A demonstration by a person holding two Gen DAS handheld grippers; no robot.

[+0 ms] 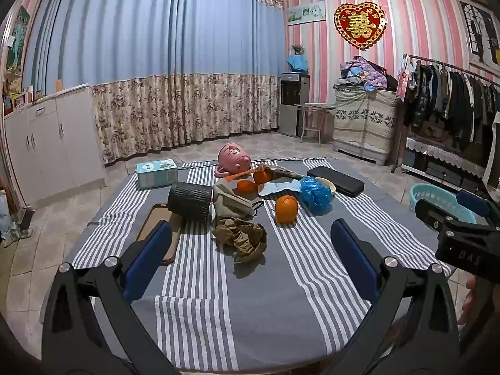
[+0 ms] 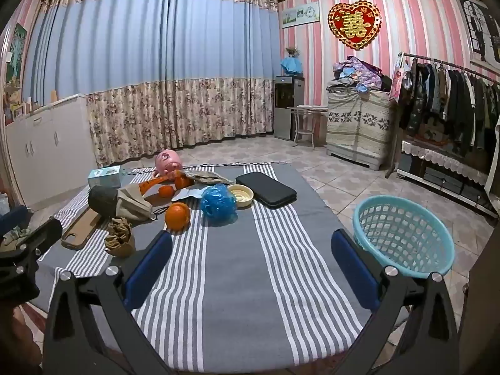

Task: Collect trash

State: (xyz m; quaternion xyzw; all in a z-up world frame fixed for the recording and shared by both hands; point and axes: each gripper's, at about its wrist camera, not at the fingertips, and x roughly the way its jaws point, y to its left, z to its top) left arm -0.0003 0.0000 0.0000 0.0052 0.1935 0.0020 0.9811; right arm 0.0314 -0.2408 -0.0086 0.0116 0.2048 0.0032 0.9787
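Observation:
A crumpled brown paper wad (image 1: 240,239) lies on the striped tablecloth (image 1: 218,312), just ahead of my left gripper (image 1: 250,247), which is open and empty. The wad also shows in the right wrist view (image 2: 120,237). A crumpled blue plastic bag (image 1: 315,195) (image 2: 218,203) and a white paper scrap (image 1: 279,186) lie farther back. A turquoise basket (image 2: 403,234) (image 1: 443,201) stands off the table's right side. My right gripper (image 2: 251,247) is open and empty over bare cloth, left of the basket.
On the table are oranges (image 1: 287,209), a black ribbed cup on its side (image 1: 189,201), a beige pouch (image 1: 232,203), a pink piggy bank (image 1: 234,159), a tissue box (image 1: 156,173), a black case (image 1: 336,181), a cream dish (image 2: 240,195) and a brown board (image 2: 81,228).

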